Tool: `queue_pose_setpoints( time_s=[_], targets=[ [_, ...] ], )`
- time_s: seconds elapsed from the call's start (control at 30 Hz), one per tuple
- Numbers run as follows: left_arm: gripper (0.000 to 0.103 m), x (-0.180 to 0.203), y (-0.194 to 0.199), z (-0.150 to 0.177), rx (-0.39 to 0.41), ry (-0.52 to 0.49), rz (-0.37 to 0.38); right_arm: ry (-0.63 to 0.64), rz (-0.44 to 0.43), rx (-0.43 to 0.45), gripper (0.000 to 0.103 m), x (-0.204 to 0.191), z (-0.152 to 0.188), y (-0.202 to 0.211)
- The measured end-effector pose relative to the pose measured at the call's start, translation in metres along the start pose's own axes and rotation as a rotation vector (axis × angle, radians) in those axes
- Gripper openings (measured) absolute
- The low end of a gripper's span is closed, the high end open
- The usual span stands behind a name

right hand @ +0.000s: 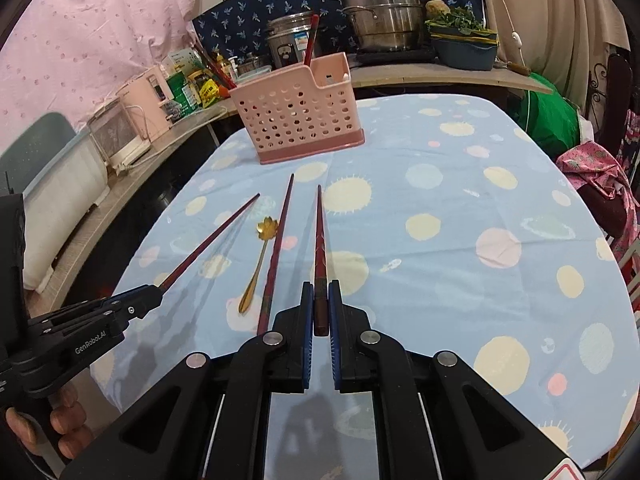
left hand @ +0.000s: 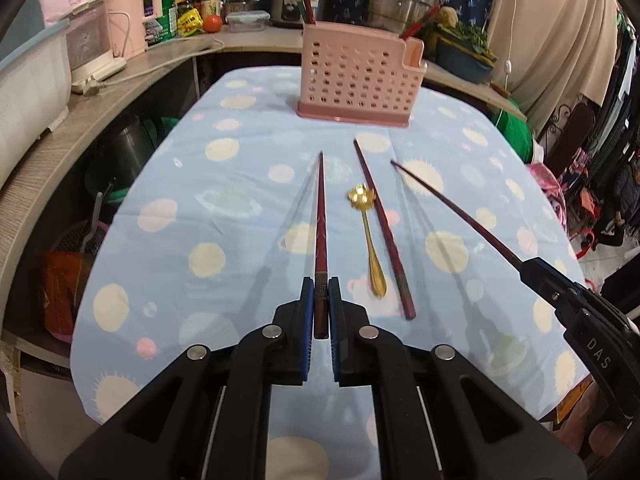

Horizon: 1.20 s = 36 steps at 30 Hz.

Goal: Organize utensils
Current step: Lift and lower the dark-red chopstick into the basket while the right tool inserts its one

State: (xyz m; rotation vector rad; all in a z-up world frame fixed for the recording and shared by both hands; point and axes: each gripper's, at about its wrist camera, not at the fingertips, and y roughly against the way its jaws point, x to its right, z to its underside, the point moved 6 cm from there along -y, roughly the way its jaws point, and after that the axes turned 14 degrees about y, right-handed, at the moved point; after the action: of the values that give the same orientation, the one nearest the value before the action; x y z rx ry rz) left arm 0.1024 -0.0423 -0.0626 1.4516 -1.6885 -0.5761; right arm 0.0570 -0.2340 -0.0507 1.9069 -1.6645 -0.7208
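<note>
Both cams sit right behind their own fingers, looking forward and angled down across the bench (left hand: 224, 216). The left wrist view looks along the left hand-held gripper (left hand: 320, 292), fairly close over the cloth, facing the pink utensil basket (left hand: 352, 76) at the far end. The right wrist view does the same from the right hand-held gripper (right hand: 320, 296). They share the basket, the gold spoon (left hand: 370, 240) and the loose chopstick (left hand: 382, 224), and each catches the other gripper at its edge.
</note>
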Motion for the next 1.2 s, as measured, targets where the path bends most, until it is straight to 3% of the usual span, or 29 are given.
queue_pose_setpoints(
  time_s=[0.6,1.0,1.2],
  targets=[
    [0.007,0.009,0.047,-0.119,0.193,0.061,0.045,-0.003,0.006,0.184,0.007,0.023,-0.104,0.025],
    [0.007,0.019,0.05,-0.183,0.251,0.071,0.07,0.02,-0.002,0.229,0.007,0.025,-0.16,0.023],
    [0.007,0.031,0.06,-0.216,0.276,0.076,0.121,0.01,-0.025,0.272,0.007,0.03,-0.195,0.027]
  ],
)
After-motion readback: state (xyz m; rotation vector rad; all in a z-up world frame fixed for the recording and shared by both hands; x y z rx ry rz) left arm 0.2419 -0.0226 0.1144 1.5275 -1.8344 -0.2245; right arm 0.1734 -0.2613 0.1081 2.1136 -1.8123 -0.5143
